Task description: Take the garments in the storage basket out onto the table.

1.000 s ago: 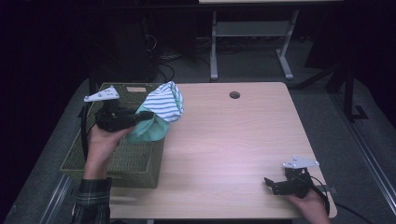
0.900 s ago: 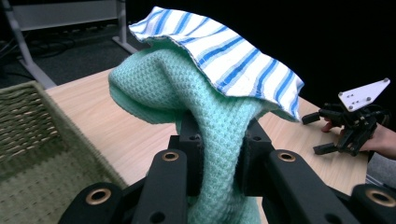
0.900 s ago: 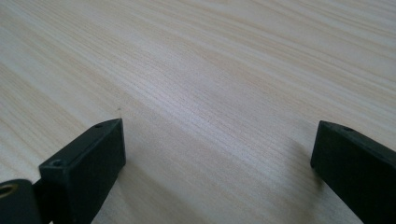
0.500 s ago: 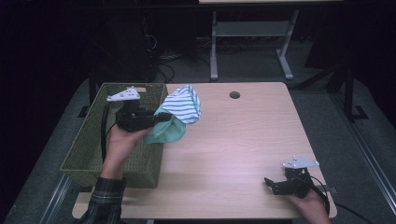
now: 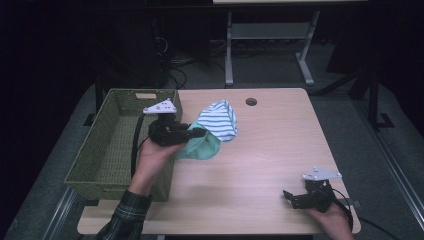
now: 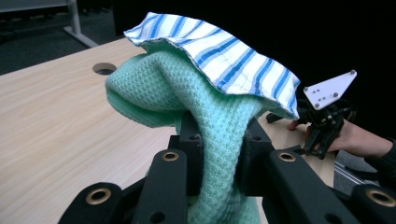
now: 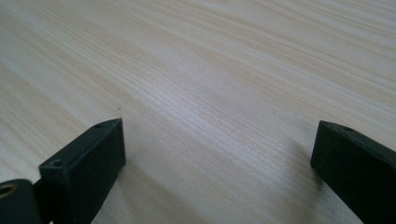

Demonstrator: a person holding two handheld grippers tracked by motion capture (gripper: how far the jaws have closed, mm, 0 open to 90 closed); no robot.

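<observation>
- Lower right of the high view: the right tongs (image 5: 296,196) rest on the surface (image 5: 280,145), jaws wide and holding nothing.
- Centre left: the left tongs (image 5: 199,133) pinch a bunched mint cloth (image 5: 200,147) with a striped cloth (image 5: 220,120) draped over it, just right of the basket (image 5: 110,150).
- Best to lower the bundle onto the bare surface, then release and spread it.

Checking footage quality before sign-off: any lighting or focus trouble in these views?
High view: table well lit, surroundings nearly black. Left gripper view: cloth sharp, backdrop dark. Right gripper view: wood grain evenly lit, soft shadows beneath the gripper's tips, near tips slightly soft.
</observation>
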